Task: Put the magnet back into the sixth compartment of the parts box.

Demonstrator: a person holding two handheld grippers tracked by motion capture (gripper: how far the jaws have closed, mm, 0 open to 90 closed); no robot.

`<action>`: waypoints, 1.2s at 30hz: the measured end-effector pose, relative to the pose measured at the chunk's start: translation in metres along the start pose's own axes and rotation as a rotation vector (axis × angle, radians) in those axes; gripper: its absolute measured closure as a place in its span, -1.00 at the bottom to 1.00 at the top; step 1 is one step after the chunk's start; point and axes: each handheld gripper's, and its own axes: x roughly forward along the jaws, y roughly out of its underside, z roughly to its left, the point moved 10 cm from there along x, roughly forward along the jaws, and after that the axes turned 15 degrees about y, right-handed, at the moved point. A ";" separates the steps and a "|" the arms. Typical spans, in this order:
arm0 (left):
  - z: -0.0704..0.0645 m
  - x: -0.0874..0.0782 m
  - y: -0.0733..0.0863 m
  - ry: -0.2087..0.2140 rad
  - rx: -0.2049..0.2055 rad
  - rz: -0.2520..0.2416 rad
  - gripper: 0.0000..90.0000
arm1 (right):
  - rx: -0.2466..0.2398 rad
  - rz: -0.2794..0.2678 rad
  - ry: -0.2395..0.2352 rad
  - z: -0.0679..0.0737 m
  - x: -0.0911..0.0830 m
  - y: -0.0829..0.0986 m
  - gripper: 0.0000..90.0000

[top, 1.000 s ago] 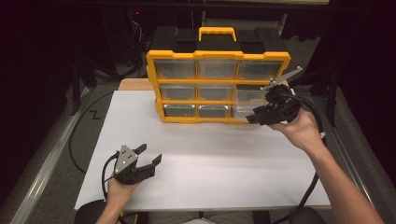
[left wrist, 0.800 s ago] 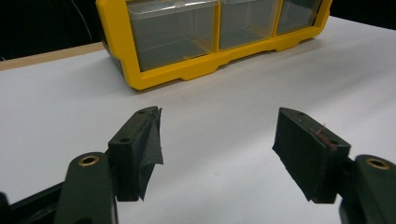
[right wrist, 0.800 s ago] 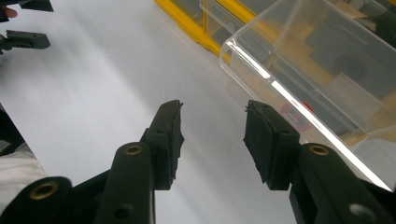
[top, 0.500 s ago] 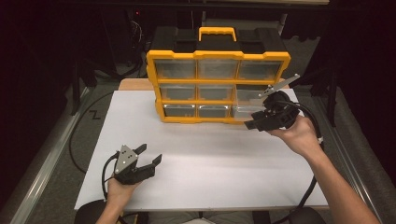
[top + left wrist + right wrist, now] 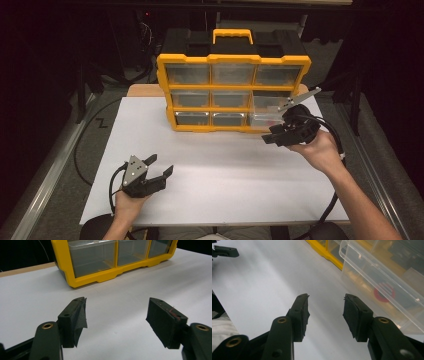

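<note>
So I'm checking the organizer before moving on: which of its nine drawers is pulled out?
The bottom-right drawer of the yellow organizer, the one nearest the right gripper. It juts forward; the other eight sit flush in the frame.

**Dark room around a white table**

A white tabletop [image 5: 215,185] is brightly lit while the surroundings lie in near darkness. A grey floor [image 5: 60,150] flanks it, crossed by a metal rail [image 5: 47,185] and black cables [image 5: 82,150]. Dark furniture stands behind.

White rectangular tabletop [image 5: 215,185], a strip of bare wood [image 5: 142,90] showing along its far edge, yellow plastic organiser case [image 5: 232,92] with clear compartments and black back standing upright on its far half, one clear plastic drawer [image 5: 264,114] pulled forward at lower right
</note>
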 end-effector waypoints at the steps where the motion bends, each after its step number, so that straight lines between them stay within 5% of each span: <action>1: 0.000 0.000 0.000 0.000 0.000 0.000 -0.29 | 0.001 0.000 -0.001 0.000 0.001 0.001 0.26; 36: 0.000 0.000 0.000 -0.002 0.001 0.000 -0.29 | 0.038 0.001 -0.027 0.006 0.026 0.028 0.20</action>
